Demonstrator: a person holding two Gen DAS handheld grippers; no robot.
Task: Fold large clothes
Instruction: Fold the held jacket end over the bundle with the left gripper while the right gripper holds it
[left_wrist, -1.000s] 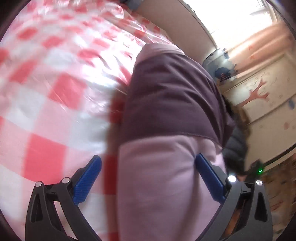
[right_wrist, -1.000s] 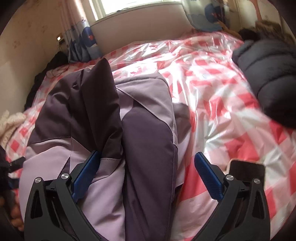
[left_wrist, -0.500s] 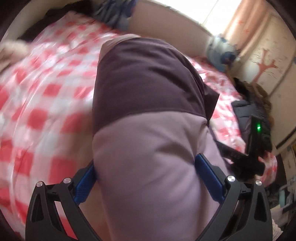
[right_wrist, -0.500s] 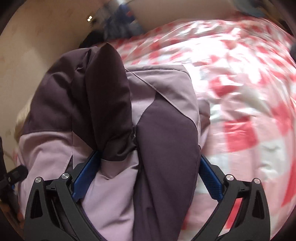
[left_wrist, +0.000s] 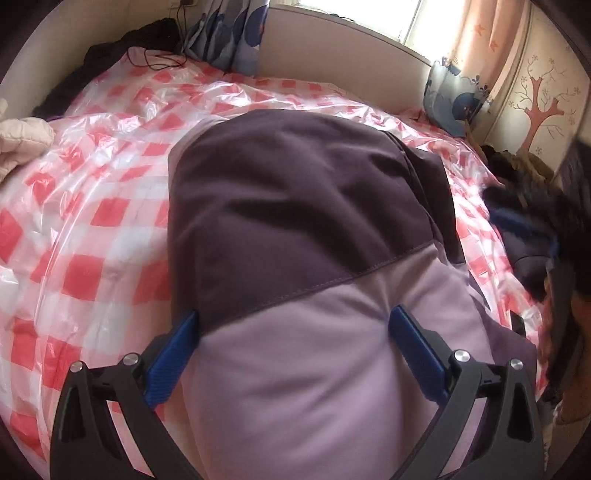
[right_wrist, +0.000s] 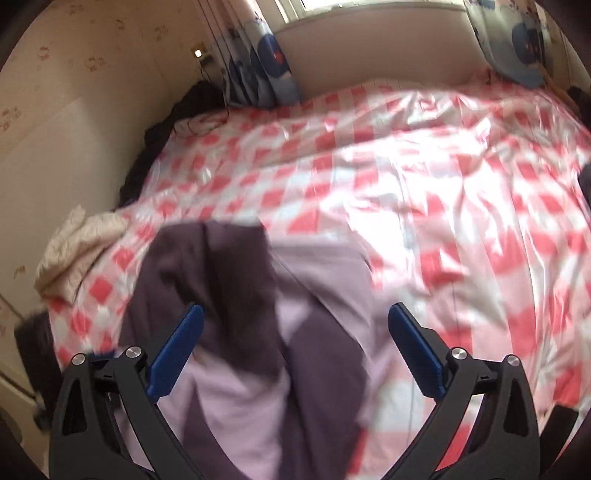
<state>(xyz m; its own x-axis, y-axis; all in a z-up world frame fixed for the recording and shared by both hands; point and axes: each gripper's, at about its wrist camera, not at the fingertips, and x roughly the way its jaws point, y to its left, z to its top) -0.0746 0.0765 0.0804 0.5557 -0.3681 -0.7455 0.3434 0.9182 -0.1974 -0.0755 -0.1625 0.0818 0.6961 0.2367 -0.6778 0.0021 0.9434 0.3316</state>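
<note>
- Left wrist view: the left gripper (left_wrist: 293, 345) sits low in the frame with its blue fingers (left_wrist: 171, 358) spread wide; the folded jacket (left_wrist: 295, 236) bulges up between them, its pale lilac part nearest the camera and its dark purple part further up the frame.
- Whether the fingers press the cloth or merely flank it cannot be told.
- The jacket lies on a bed (left_wrist: 92, 229) covered with glossy red-and-white checked plastic.
- A cream garment (left_wrist: 22, 142) sits at the left edge, and dark clothing (left_wrist: 524, 236) is heaped at the right.
- Right wrist view, somewhat blurred: the right gripper (right_wrist: 295, 345) has its fingers (right_wrist: 415, 349) wide apart over the same jacket (right_wrist: 258, 332), which fills the lower middle of the frame.
- Checked covering spreads across the upper right, with a patterned curtain (right_wrist: 266, 59) at the top.
</note>
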